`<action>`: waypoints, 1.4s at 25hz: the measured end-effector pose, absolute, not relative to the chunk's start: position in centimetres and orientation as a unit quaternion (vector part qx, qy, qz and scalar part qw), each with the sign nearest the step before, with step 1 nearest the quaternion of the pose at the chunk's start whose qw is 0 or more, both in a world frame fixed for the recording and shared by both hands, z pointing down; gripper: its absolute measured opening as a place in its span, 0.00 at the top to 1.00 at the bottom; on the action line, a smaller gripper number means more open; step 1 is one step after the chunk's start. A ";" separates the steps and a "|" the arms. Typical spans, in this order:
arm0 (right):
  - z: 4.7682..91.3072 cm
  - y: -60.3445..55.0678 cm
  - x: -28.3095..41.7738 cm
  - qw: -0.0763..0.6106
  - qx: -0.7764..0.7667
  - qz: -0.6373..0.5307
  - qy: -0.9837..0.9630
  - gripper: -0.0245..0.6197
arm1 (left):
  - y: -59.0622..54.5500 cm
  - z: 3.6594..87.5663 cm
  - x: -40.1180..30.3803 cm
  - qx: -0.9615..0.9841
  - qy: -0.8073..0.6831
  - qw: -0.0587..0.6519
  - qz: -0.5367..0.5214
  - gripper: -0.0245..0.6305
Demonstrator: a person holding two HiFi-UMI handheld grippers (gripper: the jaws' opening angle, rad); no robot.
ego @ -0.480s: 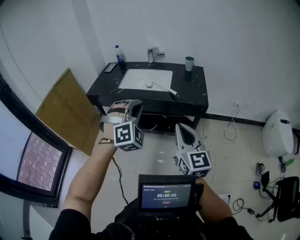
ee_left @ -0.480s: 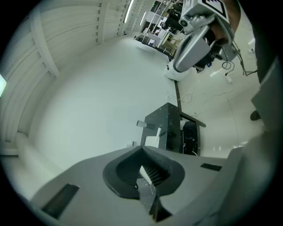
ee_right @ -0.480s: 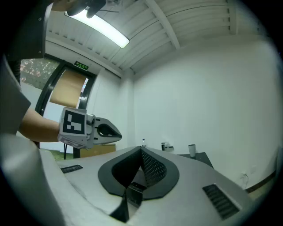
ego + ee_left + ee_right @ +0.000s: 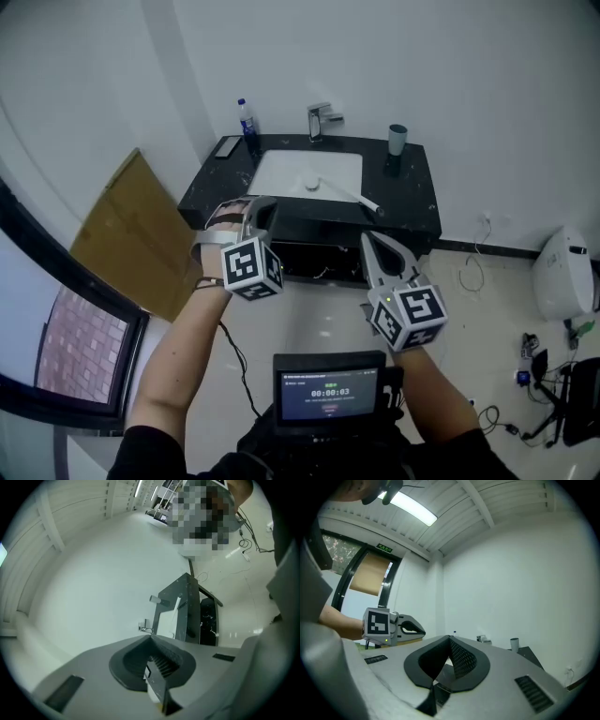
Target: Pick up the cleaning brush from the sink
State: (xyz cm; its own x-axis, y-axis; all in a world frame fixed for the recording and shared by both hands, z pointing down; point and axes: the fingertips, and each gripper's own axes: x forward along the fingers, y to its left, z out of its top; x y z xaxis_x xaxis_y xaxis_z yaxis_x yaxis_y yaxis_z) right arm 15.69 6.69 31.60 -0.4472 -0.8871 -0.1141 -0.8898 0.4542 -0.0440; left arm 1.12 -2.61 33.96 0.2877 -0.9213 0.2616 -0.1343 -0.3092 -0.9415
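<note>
The cleaning brush [image 4: 349, 194] has a long white handle. It lies slantwise from the white sink basin [image 4: 281, 171] out over the black vanity top [image 4: 412, 192], its far end near the drain. My left gripper [image 4: 263, 202] is held in the air in front of the vanity's left part, jaws together and empty. My right gripper [image 4: 367, 239] hangs lower and to the right, short of the vanity's front edge, also shut on nothing. In the right gripper view the left gripper [image 4: 423, 631] shows with its tips touching.
On the vanity stand a faucet [image 4: 323, 120], a blue bottle [image 4: 247, 116], a grey cup [image 4: 398, 139] and a flat black item [image 4: 227, 146]. A cardboard sheet [image 4: 131, 225] leans at the left wall. A white appliance [image 4: 562, 270] and cables lie on the floor at right.
In the head view the vanity now sits a little nearer and further right. The right gripper has shifted slightly right and down. Both grippers stay shut.
</note>
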 end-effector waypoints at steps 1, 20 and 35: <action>31.3 5.2 14.5 0.057 -0.521 0.012 0.852 0.95 | -3.9 33.8 0.0 -0.674 0.391 0.439 -0.446 0.95; 30.2 -25.0 10.6 -0.090 -0.435 -0.027 0.895 0.76 | -26.2 37.0 -3.6 -0.827 0.371 0.159 -0.391 0.95; 45.6 -46.8 10.3 -0.251 -0.462 -0.205 0.825 0.66 | -42.1 47.2 -8.1 -0.866 0.387 -0.149 -0.279 0.95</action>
State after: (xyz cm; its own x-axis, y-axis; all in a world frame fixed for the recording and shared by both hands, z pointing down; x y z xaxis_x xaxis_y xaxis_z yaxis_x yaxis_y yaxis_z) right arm 10.28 -46.82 45.62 -0.4465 -0.6604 0.6038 -0.8662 0.4882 -0.1066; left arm -8.07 -42.06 47.20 0.5451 -0.5873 0.5983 -0.7538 -0.6556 0.0431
